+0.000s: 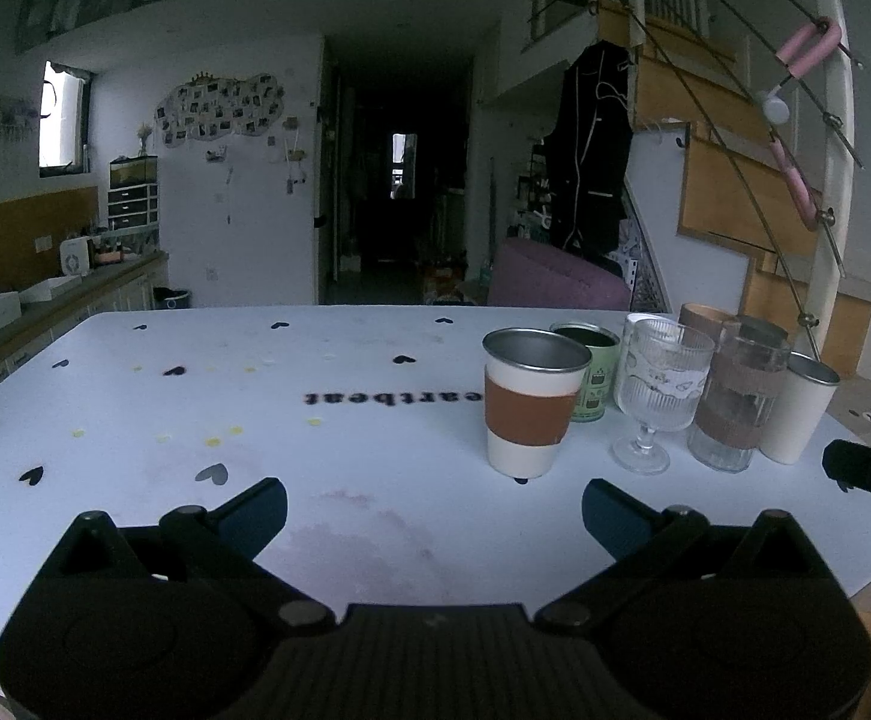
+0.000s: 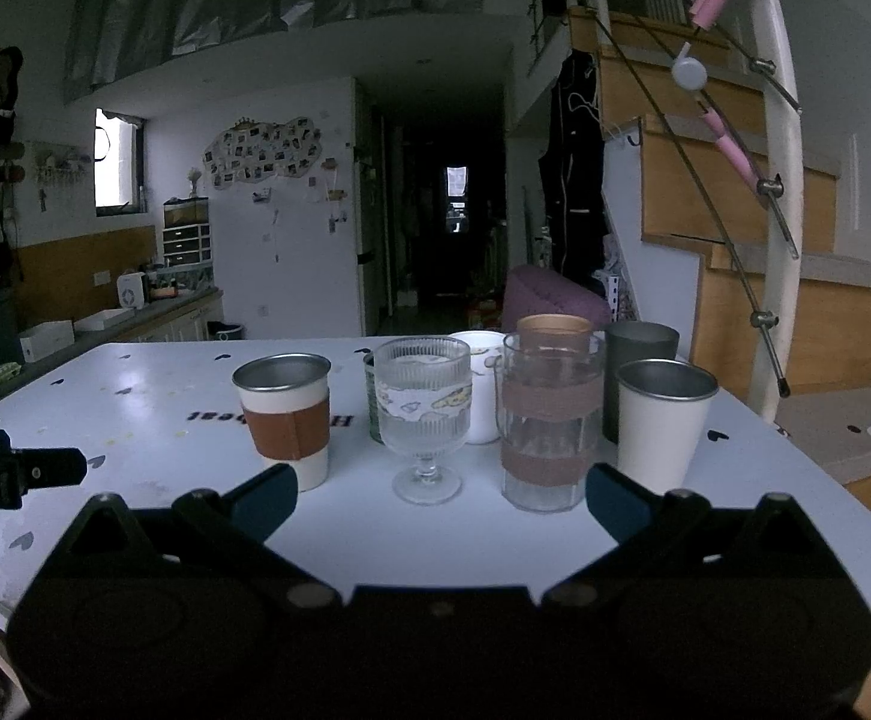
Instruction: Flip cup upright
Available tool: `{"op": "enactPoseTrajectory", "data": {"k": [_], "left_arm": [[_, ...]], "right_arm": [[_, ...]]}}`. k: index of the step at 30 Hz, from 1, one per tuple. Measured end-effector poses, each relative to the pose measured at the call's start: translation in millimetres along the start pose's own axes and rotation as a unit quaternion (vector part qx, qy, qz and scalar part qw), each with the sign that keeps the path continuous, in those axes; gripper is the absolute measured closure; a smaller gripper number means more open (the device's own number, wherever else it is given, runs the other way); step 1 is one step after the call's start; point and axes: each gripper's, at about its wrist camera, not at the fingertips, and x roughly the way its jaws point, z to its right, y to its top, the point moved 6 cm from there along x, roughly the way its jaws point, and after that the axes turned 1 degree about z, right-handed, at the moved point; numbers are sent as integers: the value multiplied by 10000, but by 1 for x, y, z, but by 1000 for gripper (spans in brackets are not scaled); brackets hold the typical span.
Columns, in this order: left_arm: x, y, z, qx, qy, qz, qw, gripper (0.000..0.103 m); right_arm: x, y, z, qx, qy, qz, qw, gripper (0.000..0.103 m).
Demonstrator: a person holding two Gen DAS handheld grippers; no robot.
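Fingers on my left gripper (image 1: 434, 507) and right gripper (image 2: 438, 495) hang released, since the brown-sleeved white metal cup (image 1: 530, 402) at centre-right already stands upright.

White table (image 1: 135, 420) with black hearts; white cup (image 1: 530, 402) with a brown band; green patterned cup (image 1: 592, 372); ribbed clear goblet (image 1: 654, 396).
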Motion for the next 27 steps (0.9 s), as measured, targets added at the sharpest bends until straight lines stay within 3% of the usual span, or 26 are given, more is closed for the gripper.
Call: {"op": "enactPoseTrajectory", "data": {"k": [27], "left_arm": [[-3, 4, -2, 35, 32, 52, 10000, 0]], "right_arm": [[1, 0, -1, -9, 33, 2, 10000, 0]]}}
